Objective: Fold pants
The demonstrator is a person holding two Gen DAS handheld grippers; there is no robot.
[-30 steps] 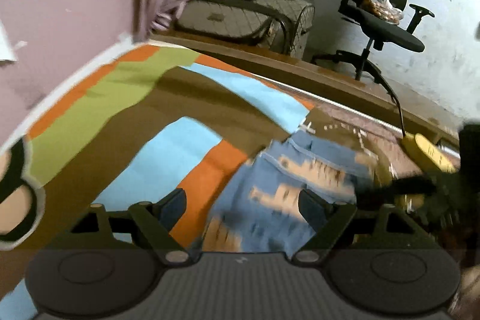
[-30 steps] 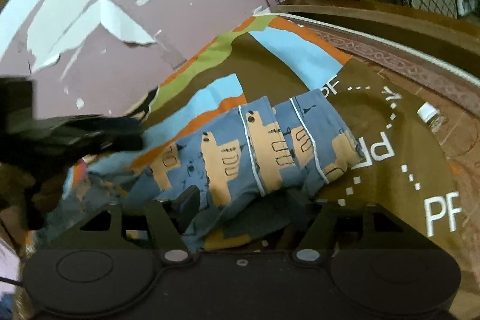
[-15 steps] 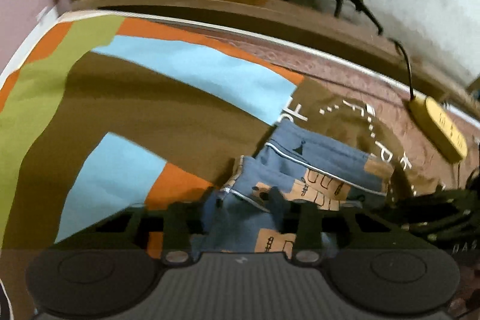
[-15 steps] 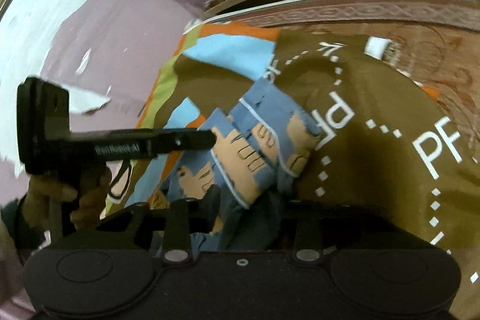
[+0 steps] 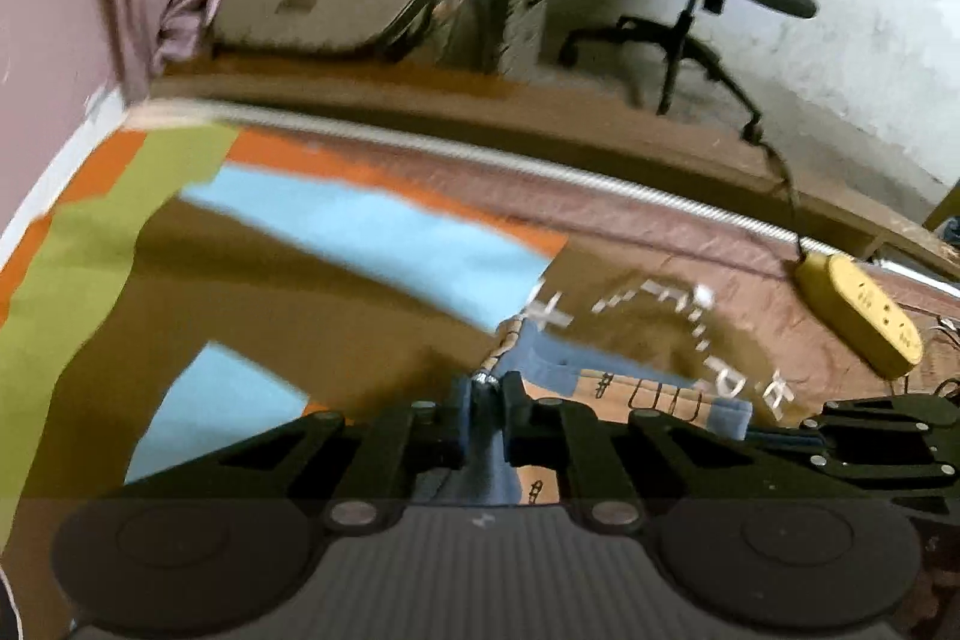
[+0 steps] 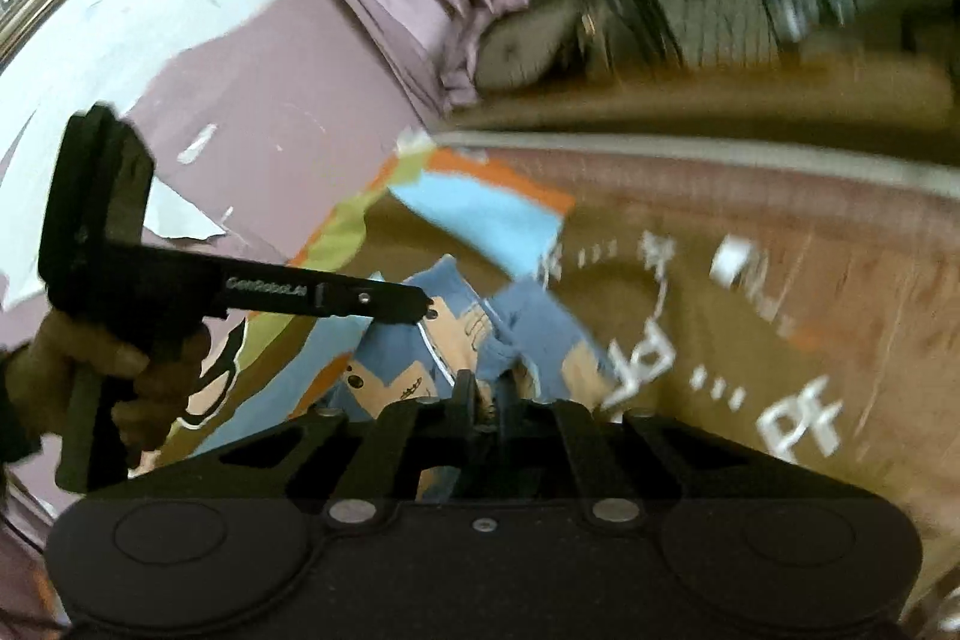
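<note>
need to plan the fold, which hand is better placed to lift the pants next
Neither alone, by the look of it. The left gripper is pinched on a blue edge of the pants, and the right gripper is clamped on them too, so lift both together.

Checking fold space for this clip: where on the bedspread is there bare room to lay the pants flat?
Free: the bedspread left of the pants, up to the pink wall. Crowded: the right, with the yellow power strip and both tongs, left and right, each clamped on fabric.
</note>
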